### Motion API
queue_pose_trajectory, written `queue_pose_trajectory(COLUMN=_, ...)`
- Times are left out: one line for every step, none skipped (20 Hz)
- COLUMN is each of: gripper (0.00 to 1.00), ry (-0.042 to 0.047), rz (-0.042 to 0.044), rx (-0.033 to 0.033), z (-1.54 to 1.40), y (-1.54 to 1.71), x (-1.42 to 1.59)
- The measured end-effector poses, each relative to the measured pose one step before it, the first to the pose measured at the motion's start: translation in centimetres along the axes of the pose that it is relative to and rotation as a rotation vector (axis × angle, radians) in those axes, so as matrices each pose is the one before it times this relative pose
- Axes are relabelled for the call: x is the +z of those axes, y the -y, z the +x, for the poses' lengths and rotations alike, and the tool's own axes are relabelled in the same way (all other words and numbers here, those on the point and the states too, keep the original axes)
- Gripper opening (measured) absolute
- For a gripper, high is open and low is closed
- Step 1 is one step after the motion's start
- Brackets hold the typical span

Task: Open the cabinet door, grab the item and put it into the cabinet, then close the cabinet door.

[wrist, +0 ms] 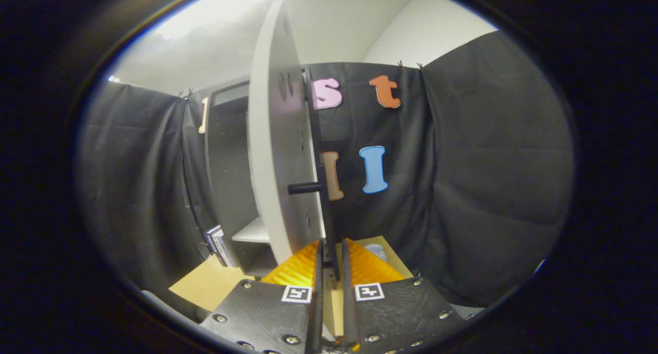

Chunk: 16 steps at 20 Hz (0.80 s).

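Gripper view: my gripper [332, 251] is narrowed on the cabinet door's [280, 153] bottom edge, contact unclear. Door stands ajar, long axis vertical, at 12 o'clock; handle [304, 188] above. Cabinet [229, 179] at 11. Item unidentified.

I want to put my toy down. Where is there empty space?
Bare table lies left of the gripper, in front of the cabinet. The white shelf inside looks bare. Around the fingers it is crowded: they close on the open door's edge.
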<state>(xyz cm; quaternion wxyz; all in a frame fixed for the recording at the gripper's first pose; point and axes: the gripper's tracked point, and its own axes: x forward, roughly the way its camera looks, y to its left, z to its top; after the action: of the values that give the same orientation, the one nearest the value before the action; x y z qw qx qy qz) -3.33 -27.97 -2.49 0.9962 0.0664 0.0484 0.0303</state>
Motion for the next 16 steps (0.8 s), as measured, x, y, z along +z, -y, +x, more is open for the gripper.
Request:
queue_pose_trajectory(gripper=0.16, ry=-0.00275, rz=-0.00745, rx=-0.01952, z=-0.775, y=0.123, x=-0.221)
queue_pose_trajectory(gripper=0.16, ry=-0.00407, rz=-0.00365, rx=-0.00991, z=-0.930, y=-0.138, x=-0.388)
queue_pose_trajectory(gripper=0.16, ry=0.00230, rz=0.00089, rx=-0.00595, z=-0.882, y=-0.428, x=-0.125)
queue_pose_trajectory(gripper=0.16, ry=0.00291, rz=0.00184, rx=0.00242, z=-0.683, y=-0.709, x=-0.035)
queue_pose_trajectory(gripper=0.16, ry=0.00500, rz=-0.00121, rx=-0.00073, z=-0.531, y=-0.603, x=0.031)
queue_pose_trajectory(gripper=0.16, ry=-0.00078, rz=-0.00131, rx=0.00598, z=-0.484, y=-0.655, x=-0.138)
queue_pose_trajectory(gripper=0.16, ry=0.00071, rz=0.00160, rx=0.00529, z=-0.267, y=-0.745, x=-0.096)
queue_pose_trajectory(gripper=0.16, ry=-0.00036, rz=0.00036, rx=0.01039, z=-0.295, y=-0.850, x=-0.225)
queue_pose_trajectory(gripper=0.16, ry=0.00255, rz=0.00134, rx=0.01070, z=-0.048, y=-0.924, x=-0.129)
queue_pose_trajectory(gripper=0.16, ry=-0.00215, rz=-0.00066, rx=0.00478, z=0.164, y=-0.873, x=-0.289)
queue_pose_trajectory(gripper=0.16, ry=-0.00216, rz=-0.00353, rx=0.00682, z=0.422, y=-0.942, x=-0.359)
queue_pose_trajectory(gripper=0.16, ry=-0.00614, rz=-0.00539, rx=0.01442, z=0.205, y=-1.186, x=-0.674)
queue_pose_trajectory(gripper=0.17, ry=-0.00894, rz=-0.00449, rx=0.00793, z=0.267, y=-0.723, x=-0.624)
queue_pose_trajectory(gripper=0.28, ry=-0.00980, rz=0.00089, rx=0.00412, z=0.397, y=-0.768, x=-0.859)
queue_pose_trajectory(gripper=0.35, ry=-0.00497, rz=0.00591, rx=0.00569, z=0.614, y=-1.035, x=-0.610)
queue_pose_trajectory(gripper=0.40, ry=-0.00453, rz=0.01201, rx=0.01926, z=0.737, y=-1.349, x=-0.561)
